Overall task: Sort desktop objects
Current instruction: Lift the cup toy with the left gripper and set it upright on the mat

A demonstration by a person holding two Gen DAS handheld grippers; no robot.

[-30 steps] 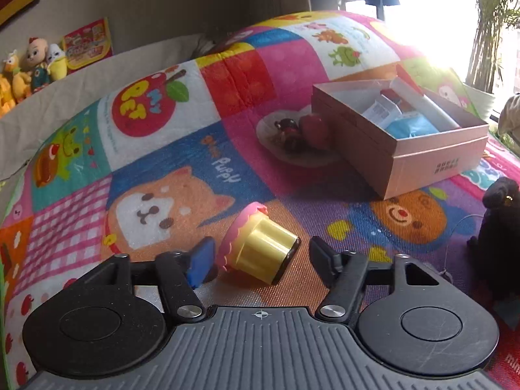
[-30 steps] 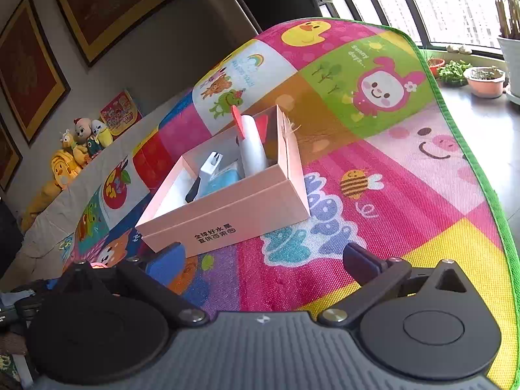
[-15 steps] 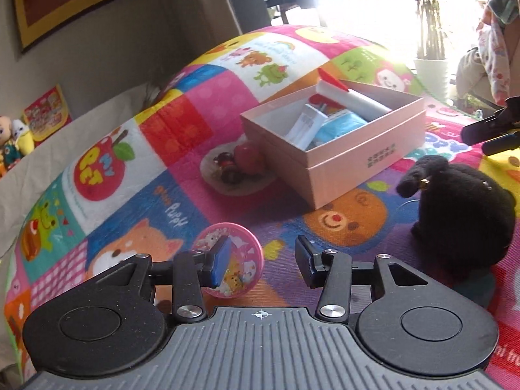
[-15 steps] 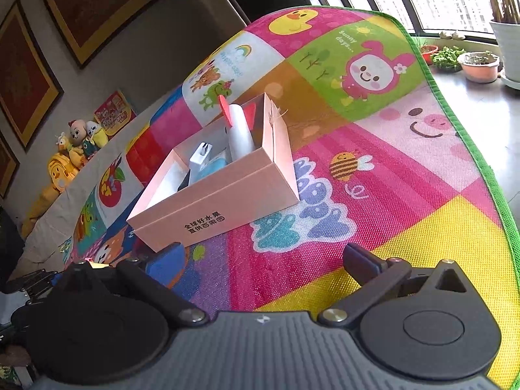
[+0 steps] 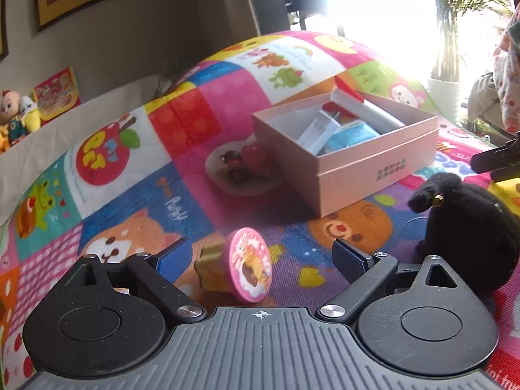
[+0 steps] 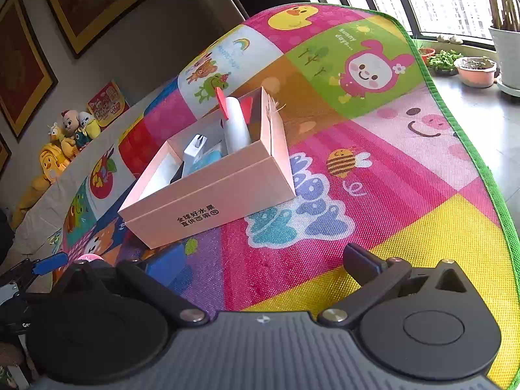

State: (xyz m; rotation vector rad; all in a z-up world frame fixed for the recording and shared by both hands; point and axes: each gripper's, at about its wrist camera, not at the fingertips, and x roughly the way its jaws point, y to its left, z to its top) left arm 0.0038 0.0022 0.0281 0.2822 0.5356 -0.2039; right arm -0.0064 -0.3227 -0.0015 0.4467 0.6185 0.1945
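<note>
**Left gripper opening beside toy cup; right gripper spread over bare mat**

The left gripper [image 5: 260, 256] is seen with its jaws opening. A toy cup [image 5: 240, 265], gold-bodied with a pink printed lid, is lying on its side between them on the mat [image 5: 201, 104]; it sits close to the left finger, and contact cannot be told. The right finger is well apart from it.

A black plush [image 5: 468, 227] is found just right of that gripper. A pink box [image 6: 208, 201] stands open farther back, holding a white tube [image 6: 235, 123], a blue packet and a white carton. A small plate [image 5: 240, 169] with red items is set beside the box.

The right gripper [image 6: 263, 260] is held wide apart over the mat, with nothing between its jaws.
</note>
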